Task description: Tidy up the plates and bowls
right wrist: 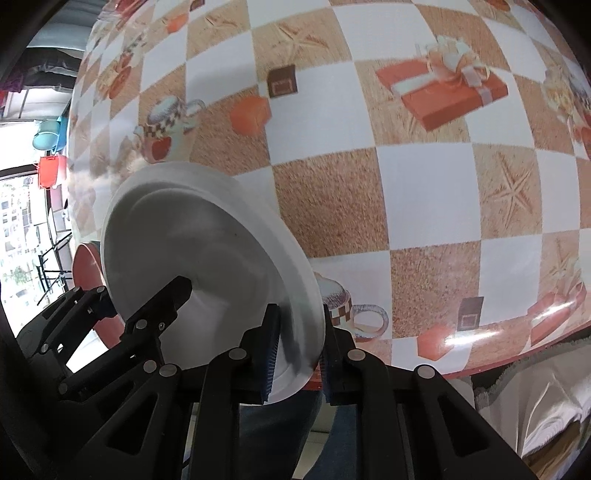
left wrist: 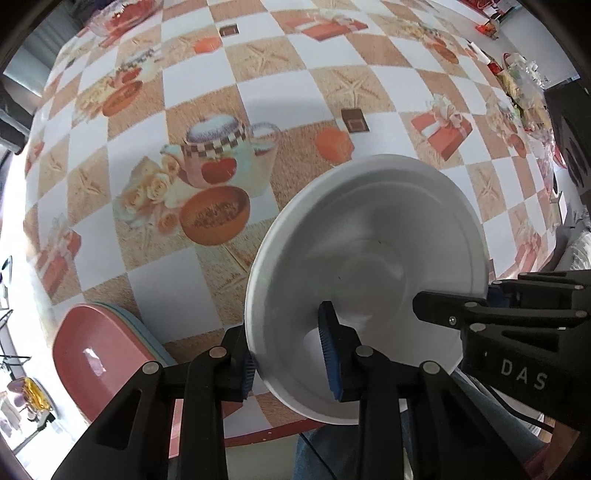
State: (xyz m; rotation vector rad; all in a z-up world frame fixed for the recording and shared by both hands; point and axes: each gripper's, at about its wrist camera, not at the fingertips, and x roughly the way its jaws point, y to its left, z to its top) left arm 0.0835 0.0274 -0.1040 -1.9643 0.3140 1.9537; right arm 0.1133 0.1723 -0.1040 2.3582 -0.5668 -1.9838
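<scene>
A white plate (left wrist: 369,251) is held tilted above the table's near edge, with both grippers on its rim. My left gripper (left wrist: 291,354) is shut on its near-left rim, one blue pad inside and one behind. My right gripper (right wrist: 297,350) is shut on the plate's (right wrist: 207,251) right rim; it also shows in the left wrist view (left wrist: 461,306) at the plate's right side. A stack of plates with a pink one on top (left wrist: 99,354) lies on the table at the near left, and shows in the right wrist view (right wrist: 86,266) behind the white plate.
The table (left wrist: 258,92) has a checked cloth printed with teapots, bowls and gift boxes. A glass bowl (left wrist: 122,14) stands at the far left. Cluttered items (left wrist: 517,81) lie at the far right. The person's legs are under the near edge.
</scene>
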